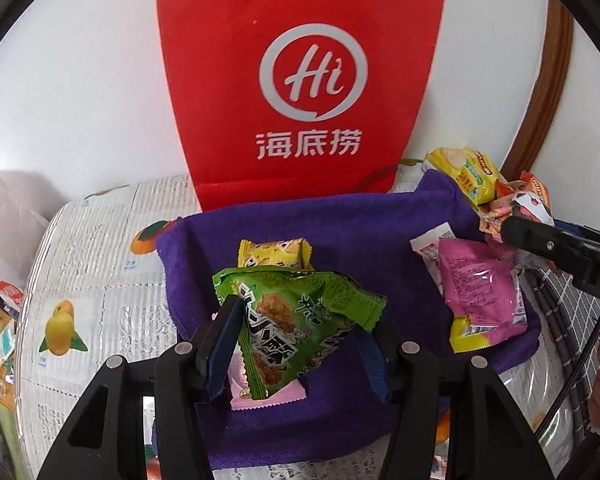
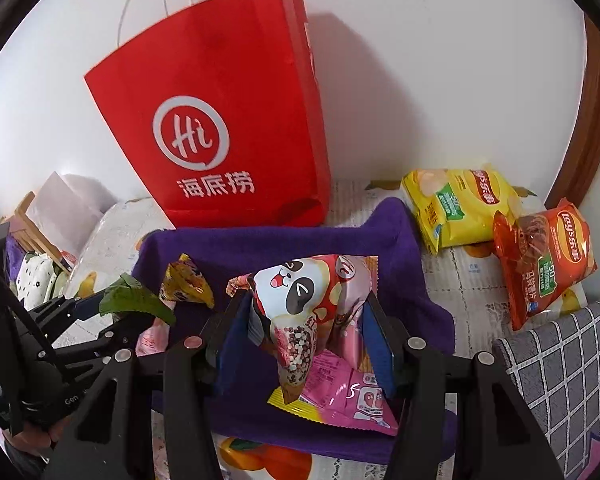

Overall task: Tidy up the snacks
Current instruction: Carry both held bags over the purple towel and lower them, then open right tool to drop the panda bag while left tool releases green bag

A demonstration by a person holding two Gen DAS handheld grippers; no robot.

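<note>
My left gripper [image 1: 296, 312] is shut on a green snack packet [image 1: 296, 320] and holds it above the purple towel [image 1: 340, 224]. It also shows in the right wrist view [image 2: 112, 304] at the left. My right gripper [image 2: 308, 312] is shut on a panda-print snack packet [image 2: 308, 300], lifted over the towel [image 2: 260, 248]. On the towel lie a small yellow packet [image 1: 274, 254], a pink packet [image 1: 480, 292] and a pale pink packet [image 1: 268, 394] under the green one. A red paper bag [image 1: 300, 80] stands upright behind the towel.
A yellow chip bag [image 2: 460, 208] and an orange chip bag [image 2: 548, 260] lie on the fruit-print tablecloth [image 1: 84, 280] at the right by the wall. A grey checked cloth [image 2: 560, 364] is at the right. A wooden door frame [image 2: 588, 128] rises at the far right.
</note>
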